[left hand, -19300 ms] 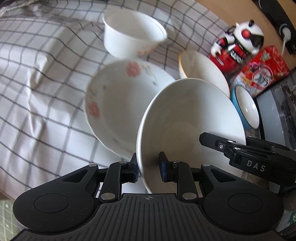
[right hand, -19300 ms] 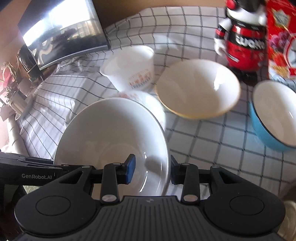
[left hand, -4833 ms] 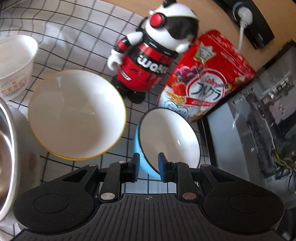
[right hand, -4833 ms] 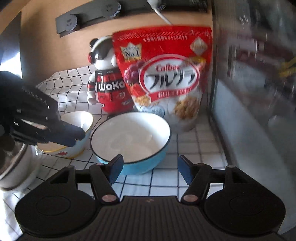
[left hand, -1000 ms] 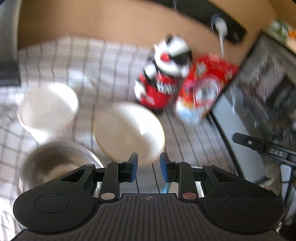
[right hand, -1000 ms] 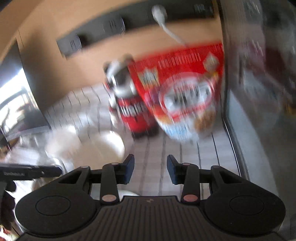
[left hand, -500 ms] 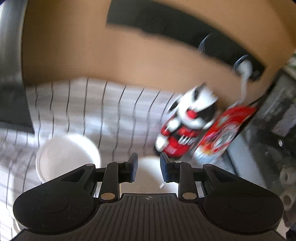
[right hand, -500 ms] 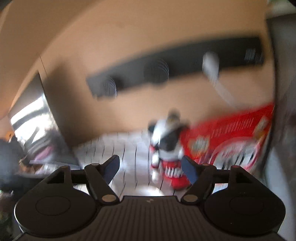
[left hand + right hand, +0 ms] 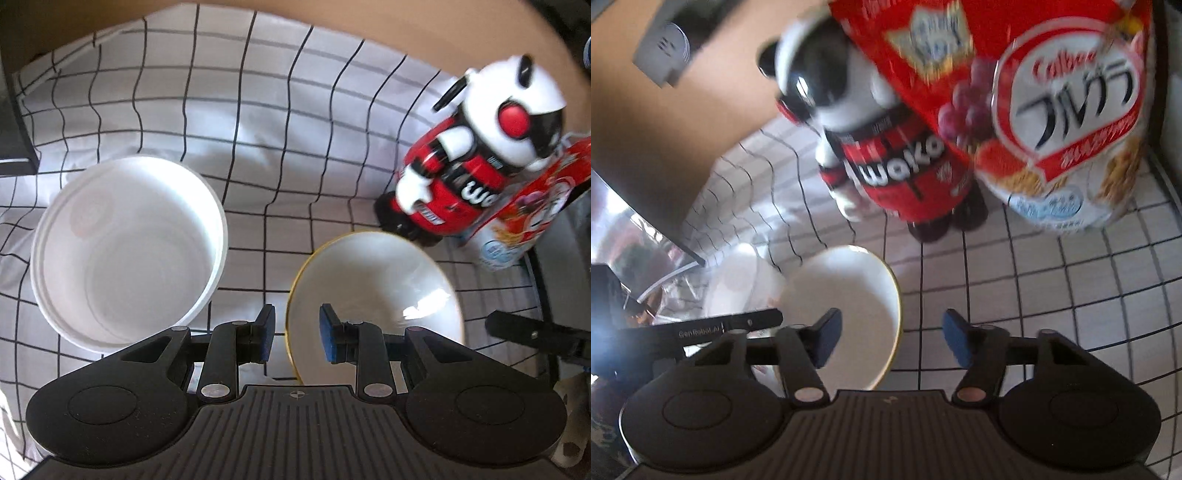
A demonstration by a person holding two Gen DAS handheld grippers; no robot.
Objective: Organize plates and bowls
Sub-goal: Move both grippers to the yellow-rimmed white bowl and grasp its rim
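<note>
A white bowl with a yellow rim [image 9: 373, 291] sits on the checked cloth; it also shows in the right wrist view [image 9: 849, 306]. My left gripper [image 9: 297, 334] is open, its fingers straddling the bowl's left rim without closing on it. My right gripper [image 9: 890, 341] is wide open over the bowl's right rim, one finger inside the bowl, one outside. A white plastic tub [image 9: 125, 247] stands left of the bowl and appears in the right wrist view [image 9: 742, 284].
A red and white robot toy [image 9: 469, 162] and a red cereal bag [image 9: 1049, 110] stand just behind the bowl. A dark appliance edge [image 9: 565, 266] lies to the right. The checked tablecloth [image 9: 221, 92] reaches back to a tan wall.
Both grippers have tilted down from the wall and dropped to the yellow-rimmed bowl. The right gripper stays wide open. The blue bowl held earlier is out of view.
</note>
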